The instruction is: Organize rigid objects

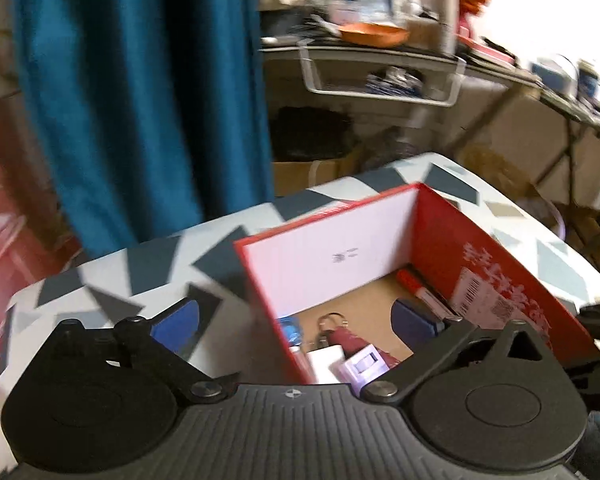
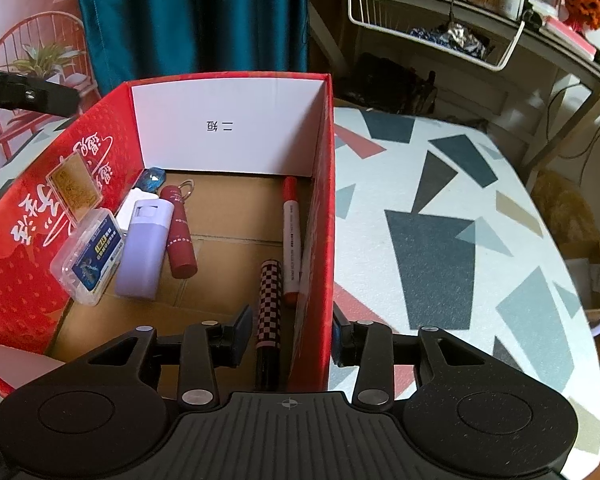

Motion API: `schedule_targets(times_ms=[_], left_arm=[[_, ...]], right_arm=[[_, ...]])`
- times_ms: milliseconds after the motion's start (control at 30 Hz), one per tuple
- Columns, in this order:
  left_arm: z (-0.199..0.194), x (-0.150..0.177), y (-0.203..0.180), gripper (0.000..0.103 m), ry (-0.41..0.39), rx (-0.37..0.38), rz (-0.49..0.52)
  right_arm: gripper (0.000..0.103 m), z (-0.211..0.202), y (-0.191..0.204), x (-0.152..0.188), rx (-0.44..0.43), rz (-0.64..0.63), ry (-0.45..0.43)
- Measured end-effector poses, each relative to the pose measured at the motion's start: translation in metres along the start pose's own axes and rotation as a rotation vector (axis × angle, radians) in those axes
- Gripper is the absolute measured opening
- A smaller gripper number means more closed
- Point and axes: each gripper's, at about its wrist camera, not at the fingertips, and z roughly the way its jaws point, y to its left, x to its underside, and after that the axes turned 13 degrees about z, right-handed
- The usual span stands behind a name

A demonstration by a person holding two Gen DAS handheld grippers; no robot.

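Checkered tube (image 2: 269, 312), red marker (image 2: 291, 240) inside red box (image 2: 323, 184)

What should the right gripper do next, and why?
Probably lift straight up and clear of the red box. The right gripper straddles the box's right wall, one finger inside and one outside, and the checkered tube lies loose on the cardboard floor between them, touched by neither pad. It seems already dropped beside the red marker, so nothing is left to hold.

Black hand-held gripper (image 2: 288, 340), blue pads (image 1: 414, 316)
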Motion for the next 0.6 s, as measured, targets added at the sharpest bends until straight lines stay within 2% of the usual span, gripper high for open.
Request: schedule_targets(times_ms=[233,300,333,433,467,600], left_arm=[[-0.054,0.002,0.016,0.103,-0.028,-0.116,-0.100],[-0.068,0.000,0.014,0.103,-0.013,-0.196,-0.102],[-0.076,-0.001,0.012,0.103,-0.016,-0.248,-0.087],[-0.101,0.001,0.005,0.103,-0.051,-0.362,-0.062],[-0.108,0.000,0.005,0.103,-0.056,-0.369,-0.072],[-0.144,0.002,0.001,0.103,-0.129,-0.333,-0.110]], right_arm=[[0.044,-0.014,-0.002,-0.006,-0.024,0.042,0.005],[0.053,-0.025,-0.002,-0.010,-0.036,0.050,-0.014],[0.062,-0.032,-0.002,-0.013,-0.044,0.057,-0.032],[0.076,-0.053,-0.002,-0.021,-0.072,0.082,-0.060],[0.087,-0.061,-0.002,-0.024,-0.089,0.090,-0.069],[0.100,-0.101,0.005,-0.034,-0.131,0.078,-0.151]])
